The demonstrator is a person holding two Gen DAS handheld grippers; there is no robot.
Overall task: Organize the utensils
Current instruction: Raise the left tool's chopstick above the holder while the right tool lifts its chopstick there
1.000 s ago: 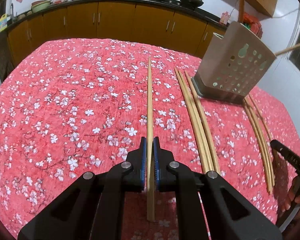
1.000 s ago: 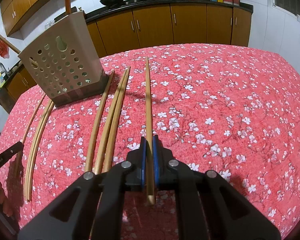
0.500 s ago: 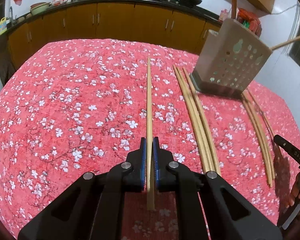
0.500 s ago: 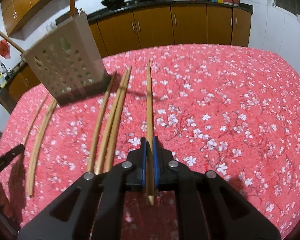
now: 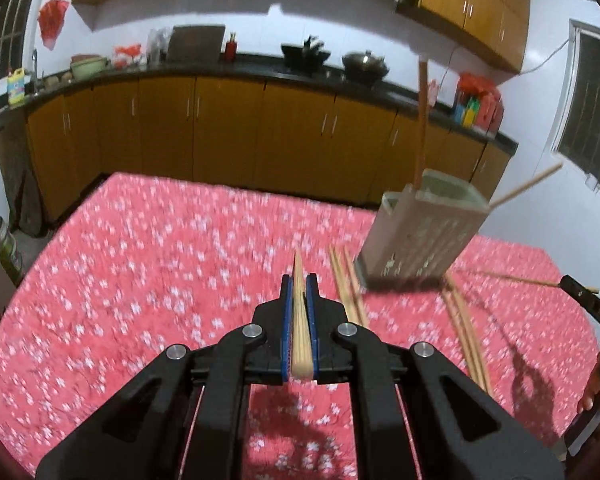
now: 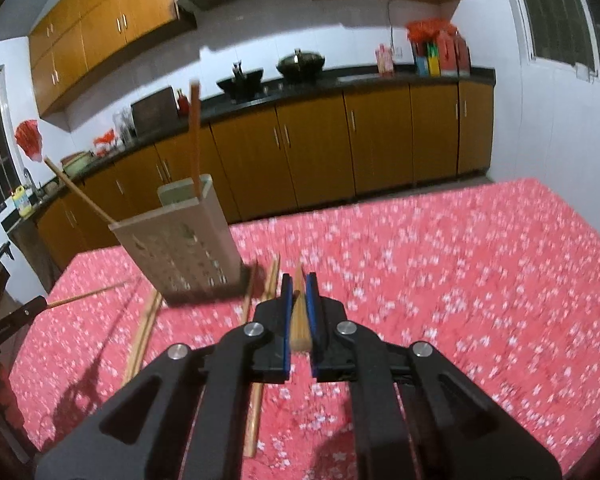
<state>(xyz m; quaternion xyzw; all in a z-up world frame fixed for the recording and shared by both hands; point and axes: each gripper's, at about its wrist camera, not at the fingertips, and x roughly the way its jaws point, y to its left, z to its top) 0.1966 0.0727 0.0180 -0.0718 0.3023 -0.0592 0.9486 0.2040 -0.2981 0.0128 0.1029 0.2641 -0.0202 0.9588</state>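
Two grippers, each pinching one chopstick between blue pads; left gripper (image 5: 299, 284) clamps the left-held chopstick (image 5: 300, 320), which points forward and up off the red floral tablecloth (image 5: 160, 280); right gripper (image 6: 299, 282) clamps the right-held chopstick (image 6: 299, 320) the same way, its blunt end showing between the pads; perforated grey utensil holder (image 5: 420, 236) stands on the cloth, far right of the left gripper, far left of the right gripper in the right wrist view (image 6: 180, 248); two chopsticks already in the holder, one upright dark one (image 5: 422, 128), one pale one leaning out sideways (image 5: 524, 188); loose chopsticks on the cloth: a group just left of the holder's base (image 5: 348, 284), another group on its near-right side (image 5: 466, 328); in the left wrist view the other gripper's black tip (image 5: 588, 300) shows at the right edge with its stick angled toward the holder; kitchen cabinets (image 5: 228, 132) and woks (image 5: 364, 62) beyond the table; both views blurred by motion.
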